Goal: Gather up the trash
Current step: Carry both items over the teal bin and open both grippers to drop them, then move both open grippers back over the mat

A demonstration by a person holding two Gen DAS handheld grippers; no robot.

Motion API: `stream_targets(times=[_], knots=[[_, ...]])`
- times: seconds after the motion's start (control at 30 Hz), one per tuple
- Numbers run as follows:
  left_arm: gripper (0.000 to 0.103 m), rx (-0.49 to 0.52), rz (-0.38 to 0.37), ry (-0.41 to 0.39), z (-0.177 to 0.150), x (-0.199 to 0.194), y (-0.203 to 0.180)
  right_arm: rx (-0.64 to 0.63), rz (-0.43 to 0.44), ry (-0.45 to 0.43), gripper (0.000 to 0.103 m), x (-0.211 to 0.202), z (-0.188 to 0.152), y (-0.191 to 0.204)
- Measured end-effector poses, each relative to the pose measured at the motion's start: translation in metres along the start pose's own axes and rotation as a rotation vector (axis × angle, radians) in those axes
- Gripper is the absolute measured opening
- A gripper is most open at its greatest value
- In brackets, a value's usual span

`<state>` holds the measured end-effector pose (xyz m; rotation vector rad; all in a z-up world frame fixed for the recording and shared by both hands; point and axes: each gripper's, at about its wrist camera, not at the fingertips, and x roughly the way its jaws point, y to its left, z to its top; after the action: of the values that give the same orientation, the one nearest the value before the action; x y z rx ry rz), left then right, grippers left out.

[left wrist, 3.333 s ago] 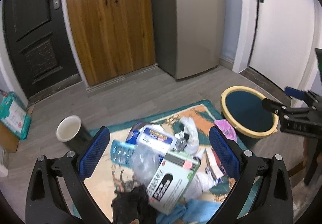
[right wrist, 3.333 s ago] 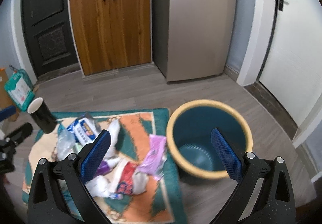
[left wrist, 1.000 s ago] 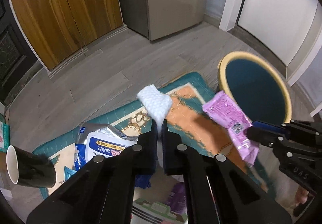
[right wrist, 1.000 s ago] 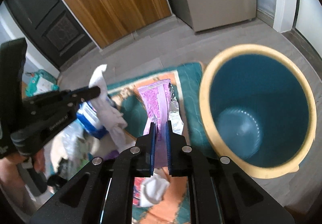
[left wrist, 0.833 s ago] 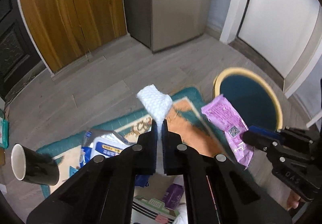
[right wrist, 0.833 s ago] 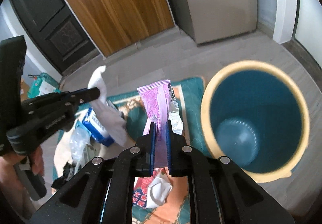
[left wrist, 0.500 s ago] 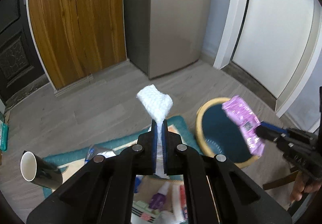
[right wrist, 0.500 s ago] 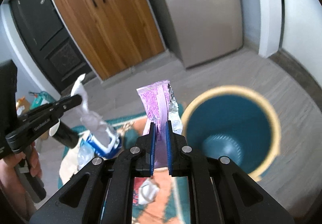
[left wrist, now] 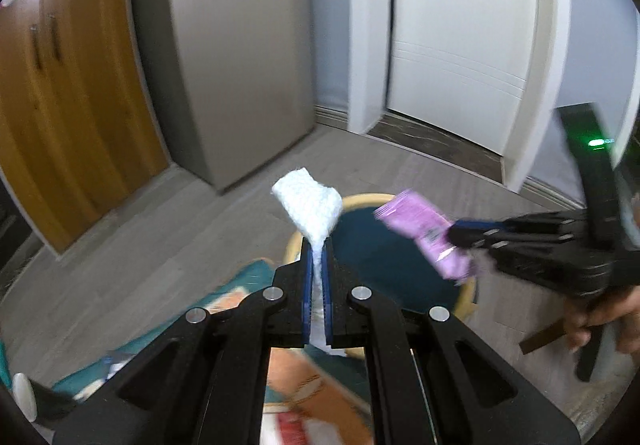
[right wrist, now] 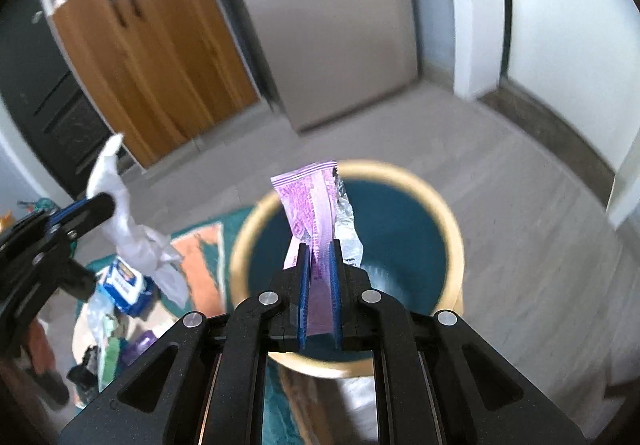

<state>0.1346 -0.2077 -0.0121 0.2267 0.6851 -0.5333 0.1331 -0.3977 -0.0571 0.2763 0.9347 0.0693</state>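
My left gripper [left wrist: 316,245] is shut on a white crumpled tissue [left wrist: 310,207] and holds it in the air at the near rim of the bin [left wrist: 384,257], a round tub with a yellow rim and dark blue inside. My right gripper [right wrist: 319,245] is shut on a purple foil wrapper [right wrist: 314,205] and holds it over the bin's mouth [right wrist: 400,229]. In the left wrist view the right gripper [left wrist: 456,235] with the wrapper [left wrist: 424,233] hangs over the bin. In the right wrist view the left gripper [right wrist: 100,205] and tissue [right wrist: 128,229] are left of the bin.
More trash lies on a patterned rug [right wrist: 200,241] left of the bin: a blue and white packet [right wrist: 126,285], plastic bags, a green box. A black cup [left wrist: 36,401] stands at the rug's left. Wooden cabinet [left wrist: 60,105], fridge [left wrist: 240,57] and white door [left wrist: 460,37] stand behind.
Both grippers have risen and swung right toward the bin. The wrapper now hangs over the bin's mouth, and the tissue has reached its near rim. Both stay shut on their items.
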Motion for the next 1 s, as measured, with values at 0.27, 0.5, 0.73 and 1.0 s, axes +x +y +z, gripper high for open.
stream_targets(times=[0.27,0.5,0.73,1.0], knots=[[0.004,-0.052,-0.063,0.075,-0.012,0.063,-0.024,0.001,-0.056,0.097,0.011,0.041,-0.012,-0.007],[0.004,-0.032,-0.044,0.088,-0.019,0.072,-0.025,0.044,-0.068,0.085,0.011,0.040,-0.010,-0.020],[0.028,-0.048,-0.030,0.082,-0.023,0.063,-0.012,0.050,-0.073,0.068,0.021,0.040,-0.008,-0.020],[0.051,-0.082,-0.009,0.045,-0.022,0.044,0.004,0.028,-0.073,0.035,0.035,0.031,-0.006,-0.011]])
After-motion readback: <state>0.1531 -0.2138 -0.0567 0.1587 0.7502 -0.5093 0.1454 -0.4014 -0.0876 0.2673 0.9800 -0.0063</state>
